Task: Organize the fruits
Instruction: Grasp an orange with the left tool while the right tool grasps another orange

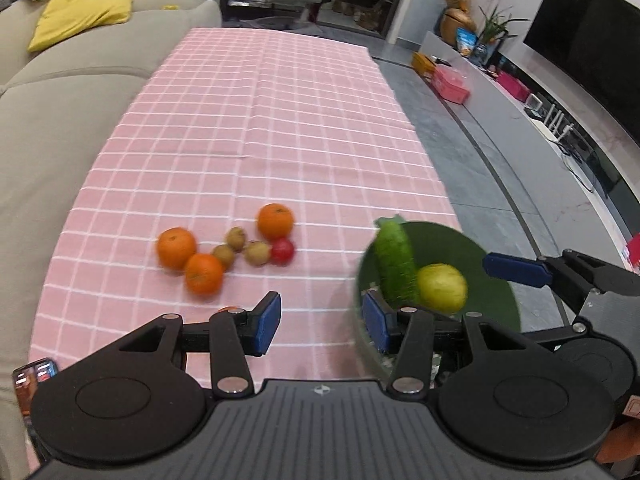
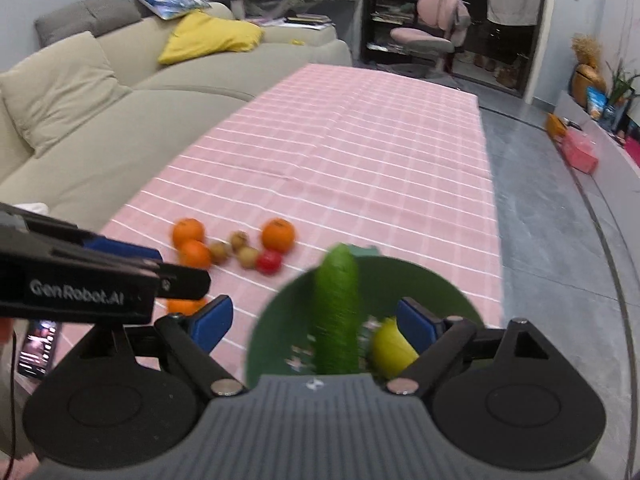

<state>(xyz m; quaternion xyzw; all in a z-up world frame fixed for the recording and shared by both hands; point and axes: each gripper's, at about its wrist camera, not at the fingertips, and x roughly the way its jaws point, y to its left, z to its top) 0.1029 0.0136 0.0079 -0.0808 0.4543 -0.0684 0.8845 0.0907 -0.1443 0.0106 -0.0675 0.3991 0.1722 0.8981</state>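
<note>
While both sets of jaws gape empty, left gripper (image 1: 318, 322) nearest oranges (image 1: 176, 248) on tabletop (image 1: 280, 120); cucumber (image 2: 336, 312), lemon (image 1: 442, 288) already in green bowl (image 1: 496, 300) (right gripper (image 2: 310, 320) above). Straddle front orange, close gently

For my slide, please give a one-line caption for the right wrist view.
Open right tongs above a green bowl holding a cucumber and a yellow fruit; oranges wait on the pink cloth.

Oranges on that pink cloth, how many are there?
4, perhaps. Two oranges touch at the left of the fruit cluster, one sits at its far right, and an orange patch shows behind the left gripper's finger, mostly hidden.
</note>
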